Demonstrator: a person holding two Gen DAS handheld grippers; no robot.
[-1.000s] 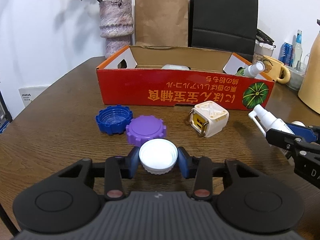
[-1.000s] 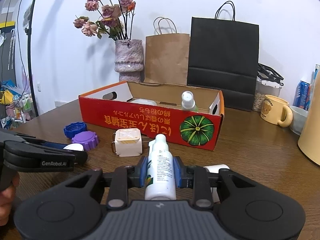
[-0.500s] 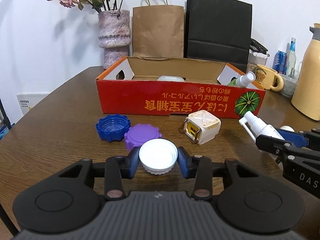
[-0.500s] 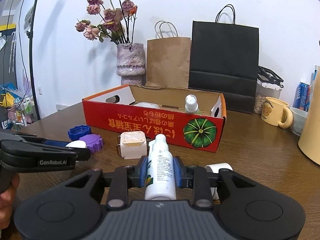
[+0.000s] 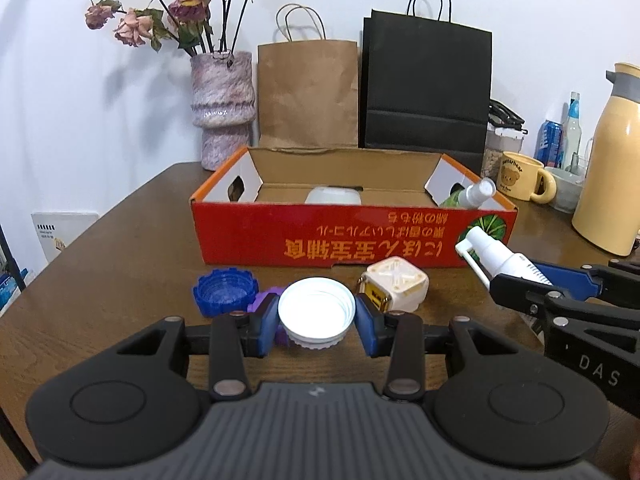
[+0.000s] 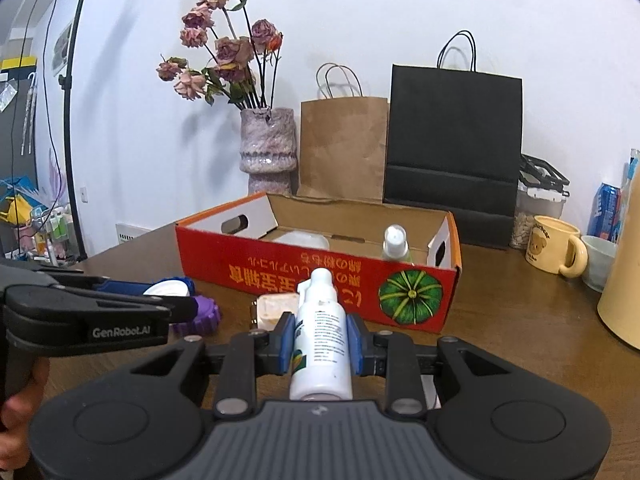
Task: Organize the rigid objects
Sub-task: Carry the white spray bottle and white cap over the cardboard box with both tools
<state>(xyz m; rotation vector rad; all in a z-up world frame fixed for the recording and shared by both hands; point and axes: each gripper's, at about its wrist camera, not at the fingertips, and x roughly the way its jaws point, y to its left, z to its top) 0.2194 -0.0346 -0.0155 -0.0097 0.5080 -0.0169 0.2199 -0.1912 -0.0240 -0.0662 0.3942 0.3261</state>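
My left gripper (image 5: 317,322) is shut on a white jar lid (image 5: 316,314) and holds it above the table, in front of the red cardboard box (image 5: 352,236). My right gripper (image 6: 321,342) is shut on a white spray bottle (image 6: 321,344), nozzle pointing at the box (image 6: 320,276); the bottle also shows in the left wrist view (image 5: 496,258). A blue lid (image 5: 225,291), a purple lid (image 5: 266,300) partly hidden behind my fingers, and a cream cube (image 5: 396,284) lie on the table before the box. Inside the box are a white container (image 5: 333,196) and a green spray bottle (image 5: 470,196).
Behind the box stand a vase with dried roses (image 5: 222,116), a brown paper bag (image 5: 308,92) and a black bag (image 5: 426,88). At the right are a yellow mug (image 5: 520,176), a cream thermos (image 5: 610,168) and cans. A white roll (image 6: 434,390) lies under my right gripper.
Both grippers have risen with their loads and moved toward the box. The white lid now hides most of the purple lid.
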